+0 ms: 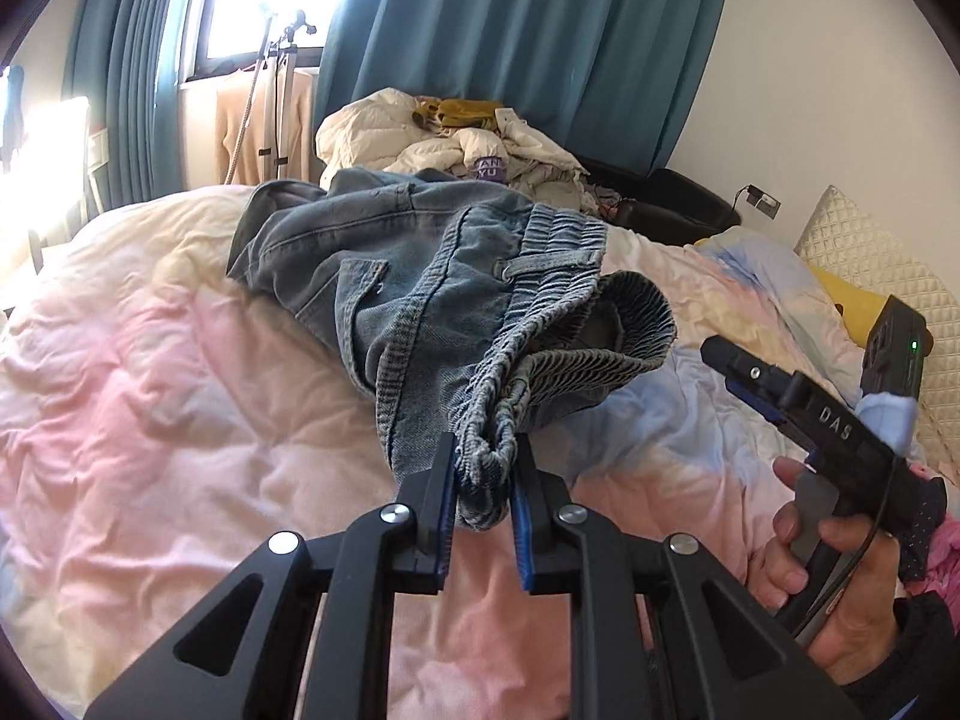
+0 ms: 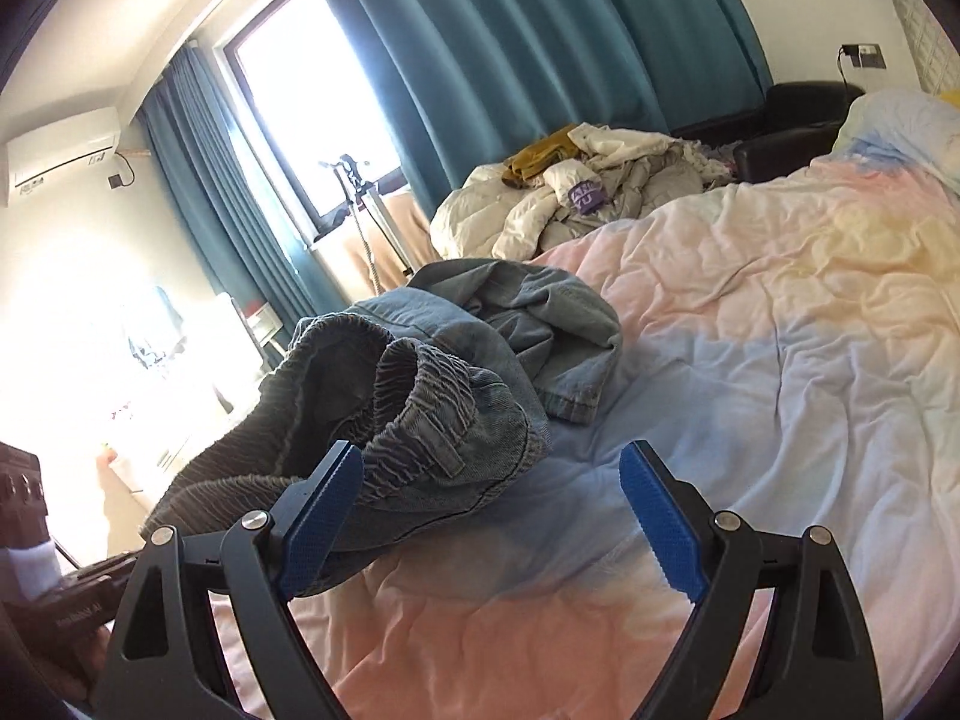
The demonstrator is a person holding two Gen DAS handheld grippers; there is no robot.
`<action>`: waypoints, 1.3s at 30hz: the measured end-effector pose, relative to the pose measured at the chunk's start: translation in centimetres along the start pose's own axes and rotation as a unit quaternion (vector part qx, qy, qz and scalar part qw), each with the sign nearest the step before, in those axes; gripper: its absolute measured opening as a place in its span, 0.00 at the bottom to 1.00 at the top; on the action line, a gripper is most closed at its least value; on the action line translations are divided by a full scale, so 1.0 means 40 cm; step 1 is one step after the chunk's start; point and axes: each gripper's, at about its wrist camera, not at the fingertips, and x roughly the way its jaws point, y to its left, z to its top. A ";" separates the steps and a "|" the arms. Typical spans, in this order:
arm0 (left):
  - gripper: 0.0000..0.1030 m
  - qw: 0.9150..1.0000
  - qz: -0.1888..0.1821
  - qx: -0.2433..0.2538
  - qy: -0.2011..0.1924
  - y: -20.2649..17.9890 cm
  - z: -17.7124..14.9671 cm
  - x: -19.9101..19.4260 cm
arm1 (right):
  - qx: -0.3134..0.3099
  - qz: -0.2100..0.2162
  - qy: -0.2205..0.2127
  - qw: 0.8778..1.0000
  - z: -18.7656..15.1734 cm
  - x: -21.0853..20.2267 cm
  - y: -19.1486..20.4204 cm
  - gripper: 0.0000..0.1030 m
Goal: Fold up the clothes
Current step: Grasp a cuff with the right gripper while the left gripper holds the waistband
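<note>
A crumpled pair of blue denim shorts (image 1: 384,276) with an elastic waistband lies on the pastel quilt (image 1: 150,396). My left gripper (image 1: 485,462) is shut on a bunched fold of the waistband, lifting that edge. In the left wrist view the right gripper (image 1: 729,369) is seen from the side at the right, held by a hand (image 1: 840,588), just right of the waistband. In the right wrist view the right gripper (image 2: 492,468) is open, its left pad beside the denim shorts (image 2: 420,396), nothing between the fingers.
A heap of white and yellow clothes (image 1: 456,138) lies at the far side of the bed. Teal curtains (image 1: 528,42) and a bright window are behind. A quilted pillow (image 1: 882,264) and yellow cushion sit at right, a black chair (image 2: 792,126) beyond.
</note>
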 end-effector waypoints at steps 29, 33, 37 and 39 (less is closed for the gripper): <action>0.46 0.985 0.031 0.170 -0.013 -0.178 0.004 0.062 | 0.050 -0.043 0.111 0.992 -0.048 0.134 -0.059 0.20; 0.46 0.971 0.070 0.227 -0.026 -0.237 0.023 0.114 | 0.055 -0.044 0.111 0.991 -0.046 0.143 -0.066 0.20; 0.46 0.960 0.132 0.246 -0.018 -0.250 0.053 0.194 | 0.065 -0.038 0.110 0.991 -0.047 0.157 -0.079 0.21; 0.46 0.953 0.163 0.255 -0.013 -0.257 0.068 0.235 | 0.064 -0.034 0.104 0.992 -0.046 0.166 -0.082 0.21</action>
